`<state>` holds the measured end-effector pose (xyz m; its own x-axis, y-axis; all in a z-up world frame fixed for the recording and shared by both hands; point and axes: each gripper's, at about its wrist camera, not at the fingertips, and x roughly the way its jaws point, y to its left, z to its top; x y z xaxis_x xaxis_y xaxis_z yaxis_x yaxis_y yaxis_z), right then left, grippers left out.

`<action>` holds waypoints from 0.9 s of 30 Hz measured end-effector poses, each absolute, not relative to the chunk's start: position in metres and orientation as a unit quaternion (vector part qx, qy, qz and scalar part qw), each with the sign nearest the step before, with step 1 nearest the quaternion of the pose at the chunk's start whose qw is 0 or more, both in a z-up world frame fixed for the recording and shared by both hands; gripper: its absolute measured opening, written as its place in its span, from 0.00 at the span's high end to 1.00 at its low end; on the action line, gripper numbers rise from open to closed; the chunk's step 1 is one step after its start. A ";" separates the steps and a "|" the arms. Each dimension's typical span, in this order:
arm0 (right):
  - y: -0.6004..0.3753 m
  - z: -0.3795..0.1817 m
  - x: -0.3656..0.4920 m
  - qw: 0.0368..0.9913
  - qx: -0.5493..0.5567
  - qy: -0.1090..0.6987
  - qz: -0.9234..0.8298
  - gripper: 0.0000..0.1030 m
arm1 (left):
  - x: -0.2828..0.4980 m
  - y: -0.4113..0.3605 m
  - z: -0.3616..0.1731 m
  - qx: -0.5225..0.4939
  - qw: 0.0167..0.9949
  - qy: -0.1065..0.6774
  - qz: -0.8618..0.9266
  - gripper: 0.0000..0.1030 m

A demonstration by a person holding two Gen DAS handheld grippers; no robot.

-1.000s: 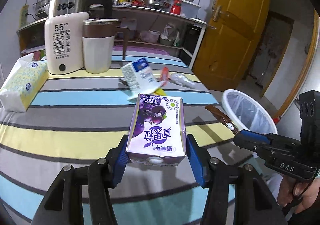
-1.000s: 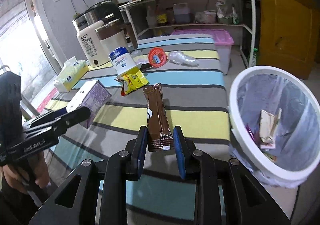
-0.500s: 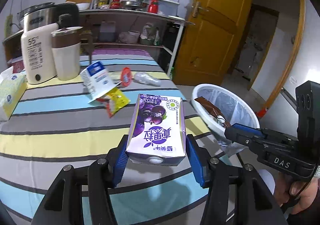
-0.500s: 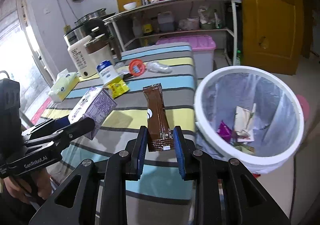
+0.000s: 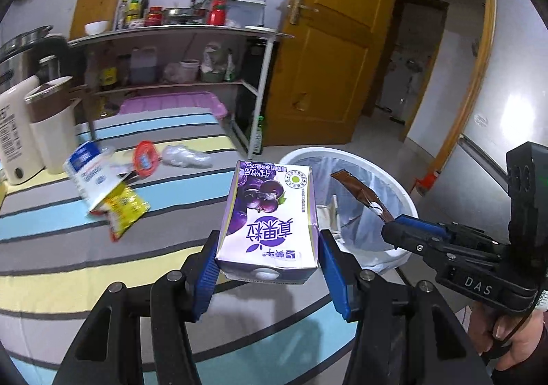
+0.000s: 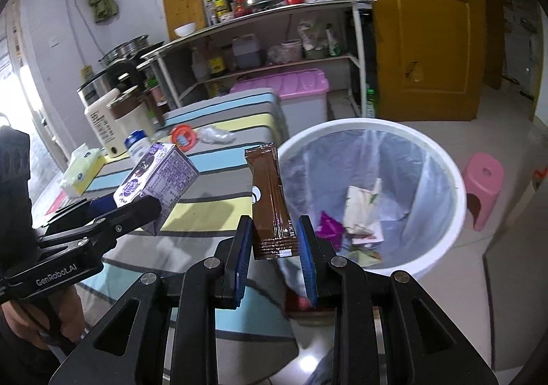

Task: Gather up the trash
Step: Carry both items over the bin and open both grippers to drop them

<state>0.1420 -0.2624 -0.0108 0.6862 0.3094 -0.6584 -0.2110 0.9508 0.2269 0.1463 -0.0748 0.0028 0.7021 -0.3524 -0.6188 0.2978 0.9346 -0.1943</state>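
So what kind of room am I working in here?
Most likely a lived-in home kitchen: an open shelf crowded with sauce bottles and metal pans, an electric kettle on the striped tablecloth, and a lined bin beside it.

The left gripper (image 5: 269, 268) clamps a purple milk carton (image 5: 270, 220) between its blue pads, above the striped counter (image 5: 51, 248). Just to the right, the right gripper (image 5: 394, 231) pinches a brown wrapper (image 5: 359, 193) over the white trash bin (image 5: 404, 200). A white-and-blue cup (image 5: 87, 176), a yellow packet (image 5: 125, 210) and a red lid (image 5: 145, 159) lie farther back.
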 end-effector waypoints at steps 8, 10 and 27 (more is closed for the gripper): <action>-0.293 -0.013 0.146 0.920 0.076 0.370 0.106 0.73 | 0.165 -0.108 -0.002 -0.025 0.914 0.350 -0.205 0.46; -0.300 -0.015 0.148 0.920 0.078 0.372 0.098 0.73 | 0.171 -0.115 -0.003 -0.022 0.912 0.352 -0.211 0.46; -0.329 -0.032 0.171 0.911 0.083 0.400 0.058 0.73 | 0.210 -0.164 -0.016 -0.003 0.893 0.376 -0.247 0.45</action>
<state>0.1707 -0.3294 -0.0322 0.6736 0.1723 -0.7187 -0.0397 0.9795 0.1976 0.2099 -0.1637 -0.0159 0.5944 -0.4443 -0.6702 0.4391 0.8776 -0.1924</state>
